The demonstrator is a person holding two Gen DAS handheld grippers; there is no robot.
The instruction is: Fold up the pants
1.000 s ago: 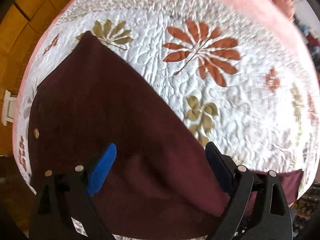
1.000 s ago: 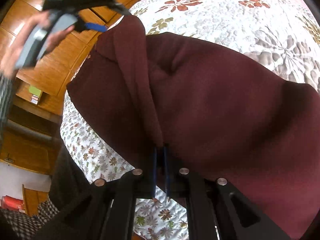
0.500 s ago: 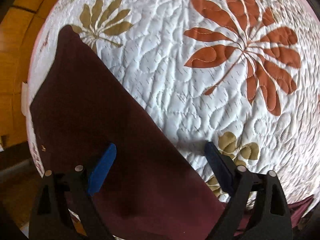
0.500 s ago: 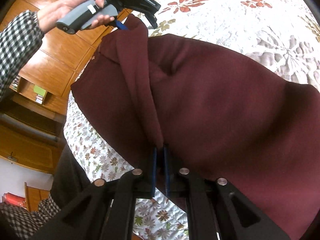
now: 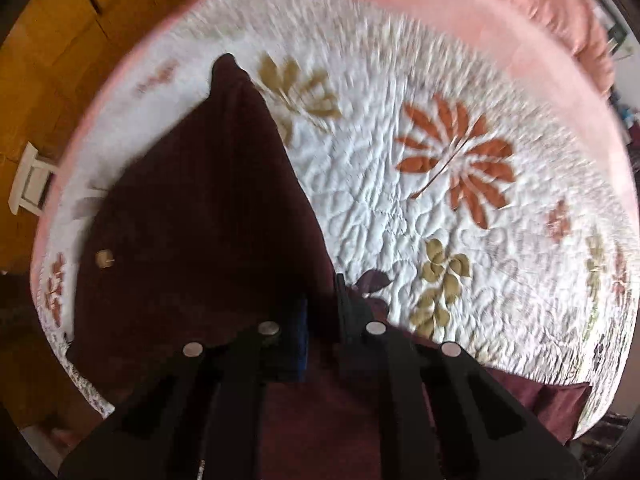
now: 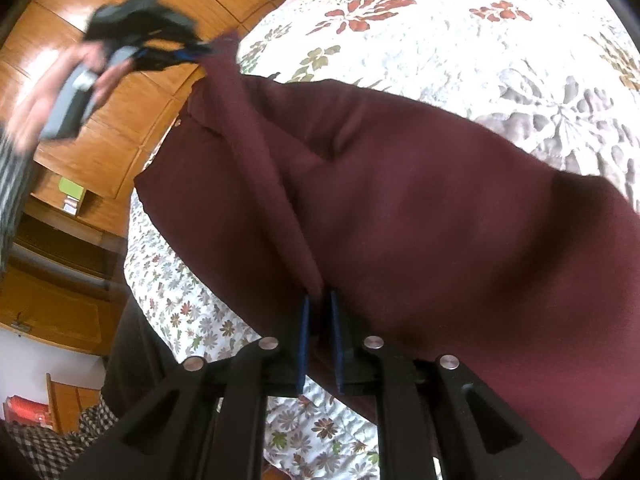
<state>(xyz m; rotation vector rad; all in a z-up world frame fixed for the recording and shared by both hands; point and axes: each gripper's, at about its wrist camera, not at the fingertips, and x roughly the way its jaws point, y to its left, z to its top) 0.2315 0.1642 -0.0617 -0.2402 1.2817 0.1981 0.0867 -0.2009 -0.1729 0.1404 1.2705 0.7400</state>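
1. Though we look for writing, we can read none.
2. We see the maroon pants (image 6: 420,208) lying on a floral quilt (image 5: 460,216) over the bed, with wooden cabinets (image 6: 132,116) beside the bed.
3. We find our left gripper (image 5: 322,312) clamped on a pants corner, and our right gripper (image 6: 319,332) pinching a fold at the pants' near edge.

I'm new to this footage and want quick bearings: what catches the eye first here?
The maroon pants dominate, spread over a white quilt with rust and olive leaf prints. The right gripper is shut on one fabric edge near the camera, and the left gripper, blurred at upper left, pinches a far corner.
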